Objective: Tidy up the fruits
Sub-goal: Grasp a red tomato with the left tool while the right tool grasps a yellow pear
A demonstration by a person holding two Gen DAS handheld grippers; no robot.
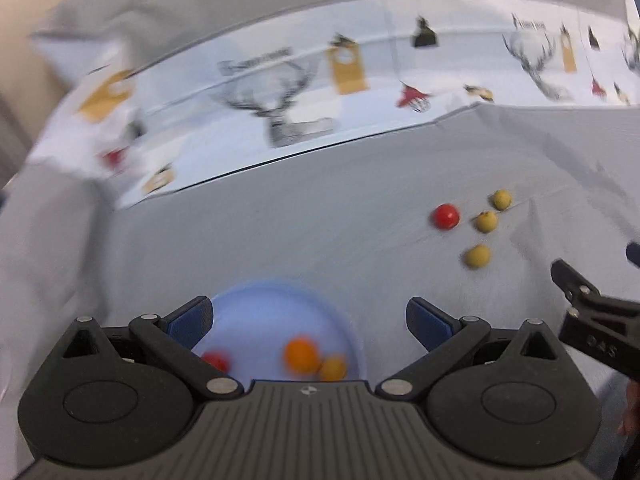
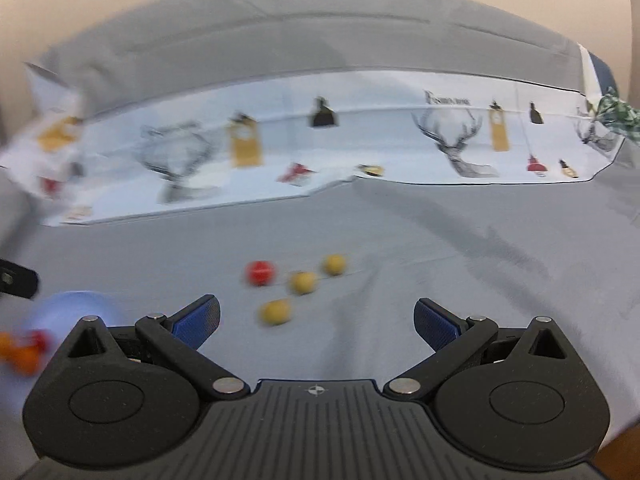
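Note:
A light blue plate (image 1: 280,312) lies on the grey cloth just under my open, empty left gripper (image 1: 308,320). It holds a red fruit (image 1: 216,360), an orange fruit (image 1: 301,354) and a smaller orange fruit (image 1: 333,368). To the right on the cloth lie a red fruit (image 1: 445,216) and three yellow fruits (image 1: 486,221). My right gripper (image 2: 316,320) is open and empty, just short of the nearest yellow fruit (image 2: 276,312); the red fruit (image 2: 260,273) lies behind it. The plate (image 2: 76,308) shows at the far left of the right wrist view.
A white printed cloth with deer and tags (image 1: 280,100) lies across the back of the grey cloth, and it also shows in the right wrist view (image 2: 320,140). The right gripper's body (image 1: 592,320) enters the left wrist view at the right edge.

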